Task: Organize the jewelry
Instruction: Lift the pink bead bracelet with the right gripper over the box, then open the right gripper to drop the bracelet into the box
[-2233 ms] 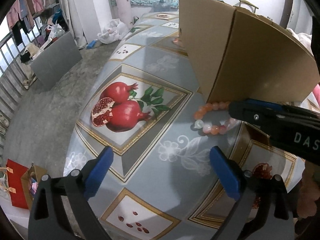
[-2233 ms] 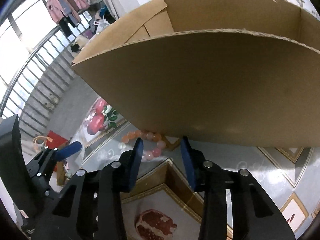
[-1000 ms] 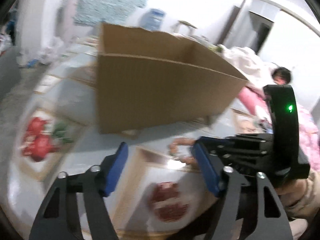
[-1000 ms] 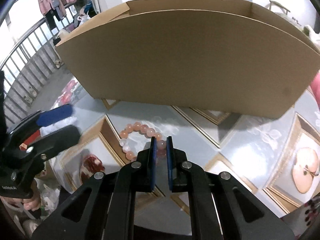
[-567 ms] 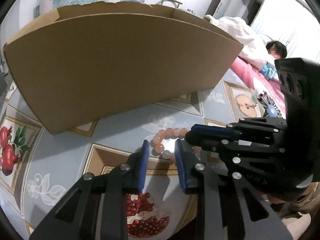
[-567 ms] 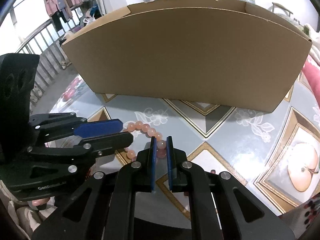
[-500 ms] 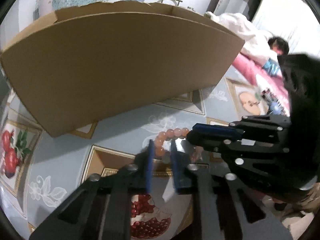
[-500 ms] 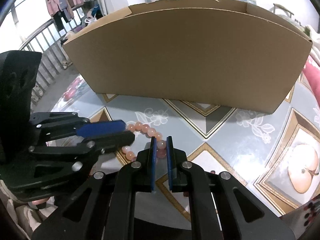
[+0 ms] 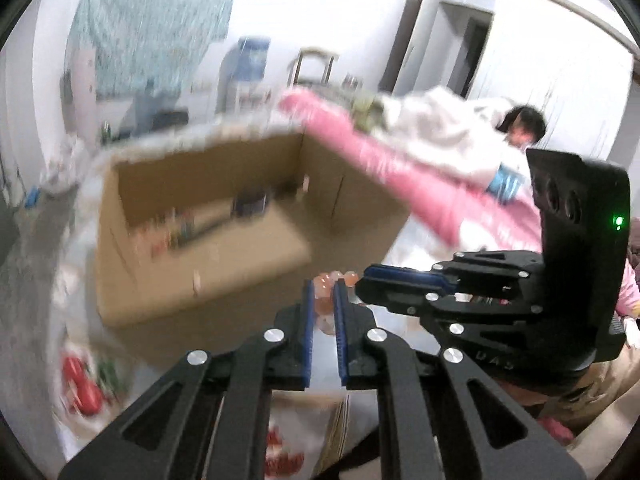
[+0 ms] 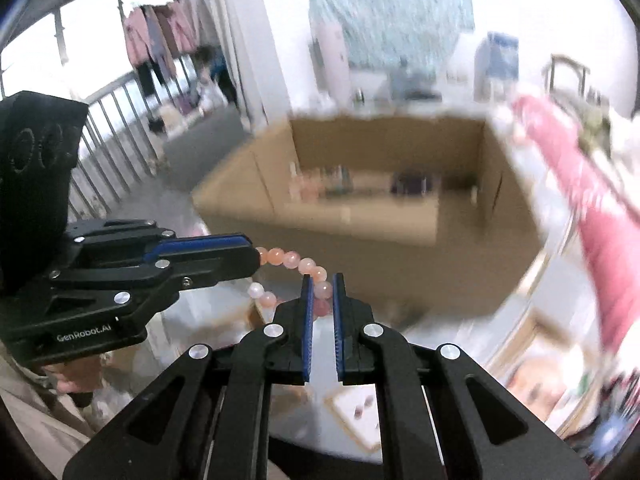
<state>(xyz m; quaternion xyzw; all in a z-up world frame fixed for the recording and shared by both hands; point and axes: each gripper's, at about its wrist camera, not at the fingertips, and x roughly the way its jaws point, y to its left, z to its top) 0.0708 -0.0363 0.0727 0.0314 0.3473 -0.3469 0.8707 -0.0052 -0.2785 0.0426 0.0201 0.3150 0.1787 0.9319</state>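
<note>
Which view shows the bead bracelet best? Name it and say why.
The right wrist view: the bead bracelet spans openly between the left gripper and right gripper, both pinching it. In the left wrist view, only a few beads peek out between the fingers.

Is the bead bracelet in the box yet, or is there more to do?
Not yet. Done: a few blurry small things already sit inside the cardboard box. In hand: the left hand-held gripper and right hand-held gripper both pinch the pink bead bracelet, stretched between them in front of the box. Left: carry it over the rim and let go.
</note>
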